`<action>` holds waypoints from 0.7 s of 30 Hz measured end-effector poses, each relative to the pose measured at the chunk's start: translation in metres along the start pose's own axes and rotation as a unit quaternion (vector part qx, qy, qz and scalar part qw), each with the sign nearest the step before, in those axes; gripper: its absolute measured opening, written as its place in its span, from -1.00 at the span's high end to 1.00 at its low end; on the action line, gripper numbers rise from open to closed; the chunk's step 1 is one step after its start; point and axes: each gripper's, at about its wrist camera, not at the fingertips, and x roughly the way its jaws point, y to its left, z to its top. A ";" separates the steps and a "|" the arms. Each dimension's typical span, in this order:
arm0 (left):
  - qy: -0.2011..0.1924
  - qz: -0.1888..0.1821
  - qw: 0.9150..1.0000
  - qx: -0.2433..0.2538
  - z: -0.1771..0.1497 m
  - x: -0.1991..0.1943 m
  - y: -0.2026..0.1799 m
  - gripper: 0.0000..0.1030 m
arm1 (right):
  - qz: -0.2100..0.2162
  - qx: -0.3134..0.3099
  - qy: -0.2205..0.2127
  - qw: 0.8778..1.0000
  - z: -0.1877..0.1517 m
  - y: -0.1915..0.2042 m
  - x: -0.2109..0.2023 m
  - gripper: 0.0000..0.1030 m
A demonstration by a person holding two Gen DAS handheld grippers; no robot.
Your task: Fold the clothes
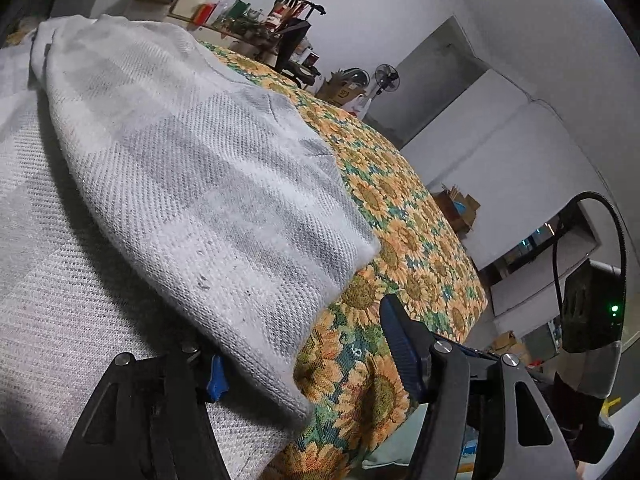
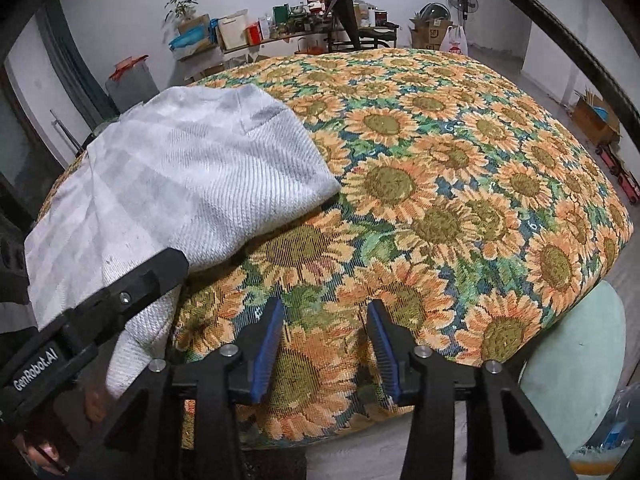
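Sweater (image 2: 192, 172) hem beside bare tablecloth (image 2: 460, 152)

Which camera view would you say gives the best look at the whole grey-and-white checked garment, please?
The right wrist view: the grey-and-white checked garment lies there in full outline on the sunflower tablecloth. The left wrist view shows only a close-up fold, cropped at the frame edge.

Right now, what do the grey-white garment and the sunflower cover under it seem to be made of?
The garment looks like a soft knit, maybe cotton or a blend: fine ribbed stitch rows, matte, faint grey checks, a few small pills. The sunflower cover looks like a woven, tapestry-like fabric: visible thread lines through the pattern, matte. The exact fibre cannot be told.
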 end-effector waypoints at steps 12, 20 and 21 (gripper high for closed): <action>-0.045 -0.115 0.989 -0.084 0.005 0.002 0.028 -0.27 | -0.007 0.018 -0.008 1.000 0.002 -0.011 -0.006 -0.13; 0.013 -0.145 0.989 -0.031 0.000 0.002 0.024 -0.19 | -0.009 0.031 -0.032 0.999 0.022 -0.019 -0.012 -0.19; 0.020 -0.132 0.991 -0.007 -0.003 0.002 0.019 -0.18 | -0.009 0.030 -0.037 0.999 0.029 -0.018 -0.011 -0.19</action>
